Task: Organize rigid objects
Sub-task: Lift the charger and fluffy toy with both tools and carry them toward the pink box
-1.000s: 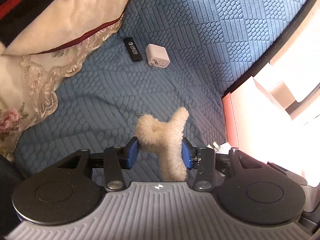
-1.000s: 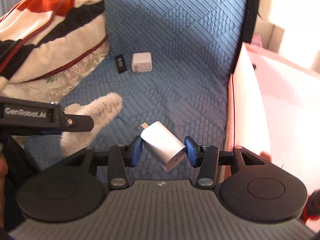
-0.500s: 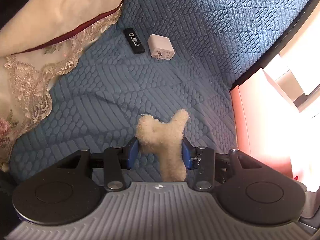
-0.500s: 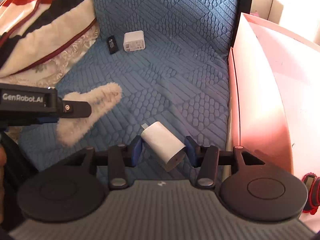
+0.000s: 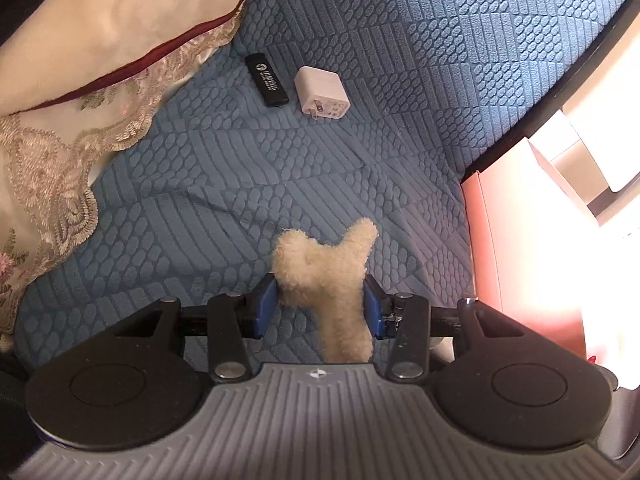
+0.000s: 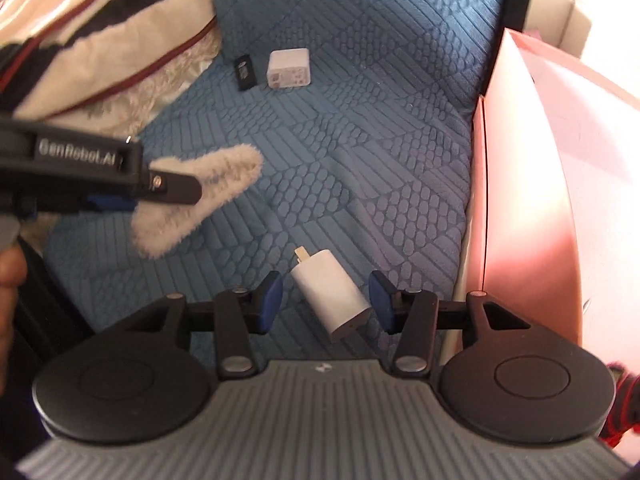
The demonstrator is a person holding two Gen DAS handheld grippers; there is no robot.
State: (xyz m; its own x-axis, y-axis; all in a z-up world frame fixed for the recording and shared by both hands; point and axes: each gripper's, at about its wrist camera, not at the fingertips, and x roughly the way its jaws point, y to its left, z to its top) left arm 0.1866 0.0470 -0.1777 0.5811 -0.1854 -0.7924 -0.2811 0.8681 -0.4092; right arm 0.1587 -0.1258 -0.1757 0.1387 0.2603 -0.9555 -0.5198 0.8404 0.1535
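My left gripper point(image 5: 320, 304) is shut on a cream fluffy plush piece point(image 5: 324, 272), held above the blue quilted cover point(image 5: 400, 60). It shows at the left of the right wrist view point(image 6: 196, 192). My right gripper point(image 6: 326, 300) is open; a white charger plug point(image 6: 330, 294) lies tilted between its spread jaws, clear of both pads. At the back lie a black USB stick point(image 5: 267, 79) and a square white charger point(image 5: 322, 93), also seen in the right wrist view as the stick point(image 6: 245, 72) and the charger point(image 6: 289, 68).
A pink box point(image 6: 532, 200) stands along the right edge of the cover and shows in the left wrist view point(image 5: 520, 248). Pillows and a lace-edged cloth point(image 5: 60, 140) fill the left side. A hand holds the left gripper at the left edge point(image 6: 8, 280).
My right gripper has opened and let go of the white charger plug, which now rests between the jaws. The left gripper keeps its hold on the plush piece.
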